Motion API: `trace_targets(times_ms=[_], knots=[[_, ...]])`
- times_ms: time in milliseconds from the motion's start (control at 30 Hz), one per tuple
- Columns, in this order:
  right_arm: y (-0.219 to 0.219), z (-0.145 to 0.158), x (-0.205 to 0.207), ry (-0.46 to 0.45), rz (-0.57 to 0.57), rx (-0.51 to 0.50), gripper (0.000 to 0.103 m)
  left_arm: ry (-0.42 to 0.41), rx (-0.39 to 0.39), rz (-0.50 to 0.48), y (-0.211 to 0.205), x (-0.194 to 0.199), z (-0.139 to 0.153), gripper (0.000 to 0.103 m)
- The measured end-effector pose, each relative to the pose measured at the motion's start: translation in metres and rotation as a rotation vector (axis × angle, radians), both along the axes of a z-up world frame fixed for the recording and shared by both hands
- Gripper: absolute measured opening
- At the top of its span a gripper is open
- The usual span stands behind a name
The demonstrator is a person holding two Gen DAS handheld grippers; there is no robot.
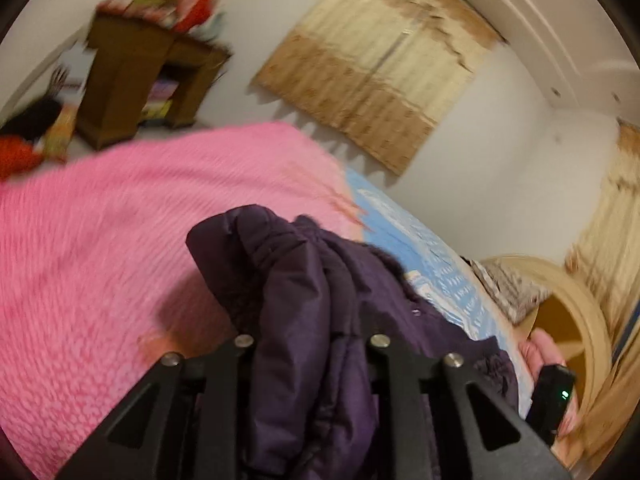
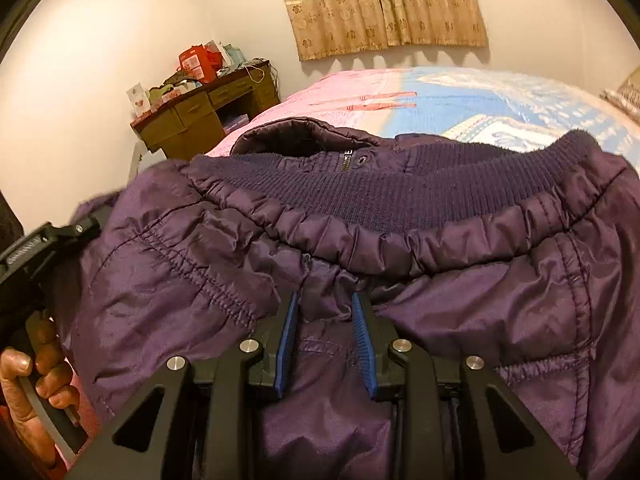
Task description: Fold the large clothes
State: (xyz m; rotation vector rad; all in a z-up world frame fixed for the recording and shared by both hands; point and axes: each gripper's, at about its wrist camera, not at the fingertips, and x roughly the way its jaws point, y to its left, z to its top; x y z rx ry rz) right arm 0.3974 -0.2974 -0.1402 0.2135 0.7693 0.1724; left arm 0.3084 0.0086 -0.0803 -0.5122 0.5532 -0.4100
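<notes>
Both of your hand-held grippers are clamped on the purple jacket, bunched on the bed.

Your left hand-held gripper [image 1: 312, 344] has a thick fold of the purple jacket [image 2: 360, 240] gathered between its jaws — the pads themselves are buried in the cloth, which fills the gap. Your right hand-held gripper [image 2: 326, 320] pinches a narrower ridge of the same jacket just below the ribbed knit collar [image 2: 400, 184], its blue pads [image 2: 286, 340] pressed against the fabric on both sides. The jacket lies heaped across the near part of the bed [image 1: 100, 240], on the pink blanket, with the blue patterned cover [image 2: 500, 100] toward the bed's far right side. Beyond the bed's far left corner stands a cluttered brown desk [image 2: 200, 116] — a beige curtain [image 2: 384, 4] hangs on the wall behind.
</notes>
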Motion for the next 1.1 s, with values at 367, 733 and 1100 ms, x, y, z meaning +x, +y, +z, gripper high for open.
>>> trace_targets(times_ms=[367,733,1100], knots=[[-0.065,0.042,-0.034,-0.045,0.029,0.349,0.03,-0.345,0.26,-0.321,-0.119,-0.062,0.112,0.02],[-0.232,0.026,-0.15,-0.077,-0.31,0.427,0.03,-0.425,0.613,-0.679,-0.312,-0.136,0.07,0.02],[-0.254,0.073,-0.181,-0.232,-0.218,0.446,0.03,-0.444,0.763,-0.699,-0.333,-0.164,0.043,0.03]])
